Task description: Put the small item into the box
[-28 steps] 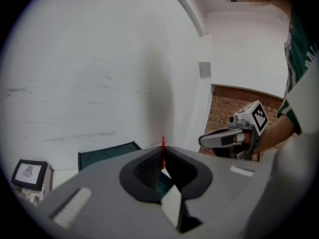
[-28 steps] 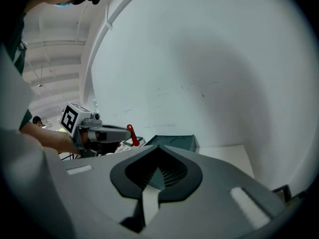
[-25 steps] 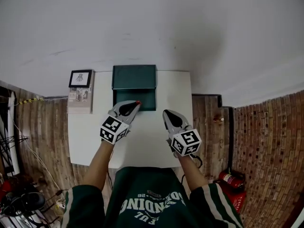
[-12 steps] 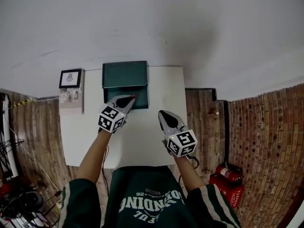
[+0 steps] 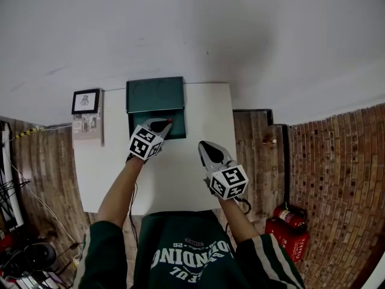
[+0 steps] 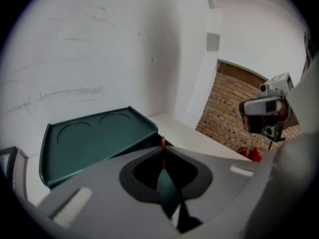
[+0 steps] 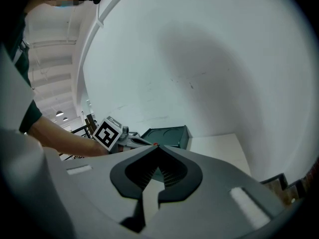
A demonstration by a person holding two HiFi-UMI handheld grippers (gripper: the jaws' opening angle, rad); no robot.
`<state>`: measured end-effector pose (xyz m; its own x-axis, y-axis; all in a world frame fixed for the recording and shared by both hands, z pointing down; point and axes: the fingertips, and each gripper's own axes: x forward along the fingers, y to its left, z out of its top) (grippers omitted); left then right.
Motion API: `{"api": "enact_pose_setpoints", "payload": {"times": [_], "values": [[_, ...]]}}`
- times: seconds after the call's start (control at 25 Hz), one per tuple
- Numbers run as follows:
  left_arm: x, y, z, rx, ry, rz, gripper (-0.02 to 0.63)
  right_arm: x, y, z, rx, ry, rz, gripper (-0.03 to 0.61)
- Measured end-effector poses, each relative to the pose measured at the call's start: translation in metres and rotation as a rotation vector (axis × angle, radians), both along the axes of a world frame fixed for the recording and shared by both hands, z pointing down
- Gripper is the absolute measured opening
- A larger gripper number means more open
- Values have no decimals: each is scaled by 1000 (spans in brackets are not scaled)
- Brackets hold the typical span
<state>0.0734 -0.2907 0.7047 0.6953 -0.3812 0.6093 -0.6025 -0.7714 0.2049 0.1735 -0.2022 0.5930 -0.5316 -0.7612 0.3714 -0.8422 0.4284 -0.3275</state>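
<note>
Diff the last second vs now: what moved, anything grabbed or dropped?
The left claw, shut on the red item, pushed a bit further forward over the open box. Nothing was grabbed or released. The right claw stayed shut and empty above the table; the box kept its place with its lid up.

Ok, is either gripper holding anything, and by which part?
The left gripper pinches a small thin red item by its lower end, at the jaw tips, over the open dark green box. The right gripper is shut, holding nothing.
</note>
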Motion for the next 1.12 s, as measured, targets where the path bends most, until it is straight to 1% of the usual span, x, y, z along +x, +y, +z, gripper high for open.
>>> {"api": "enact_pose_setpoints", "payload": {"times": [0.12, 0.24, 0.36, 0.56, 0.72, 0.84, 0.96, 1.12], "values": [[2, -2, 14, -25, -58, 36, 64, -1, 0, 2, -7, 4, 4, 2], [1, -5, 27, -56, -124, 51, 64, 1, 2, 4, -12, 4, 11, 2], [3, -5, 36, -100, -149, 63, 64, 3, 5, 5, -17, 4, 18, 2], [8, 5, 52, -145, -217, 139, 64, 3, 11, 8, -28, 6, 23, 2], [8, 8, 61, -201, -244, 157, 65, 6, 14, 10, -34, 8, 29, 3], [10, 7, 62, -185, -265, 167, 66, 9, 15, 10, -38, 7, 31, 2], [4, 4, 63, -170, -299, 151, 66, 8, 15, 10, -38, 7, 29, 2], [-2, -2, 60, -164, -287, 110, 72, 3, 13, 9, -35, 6, 18, 2]]}}
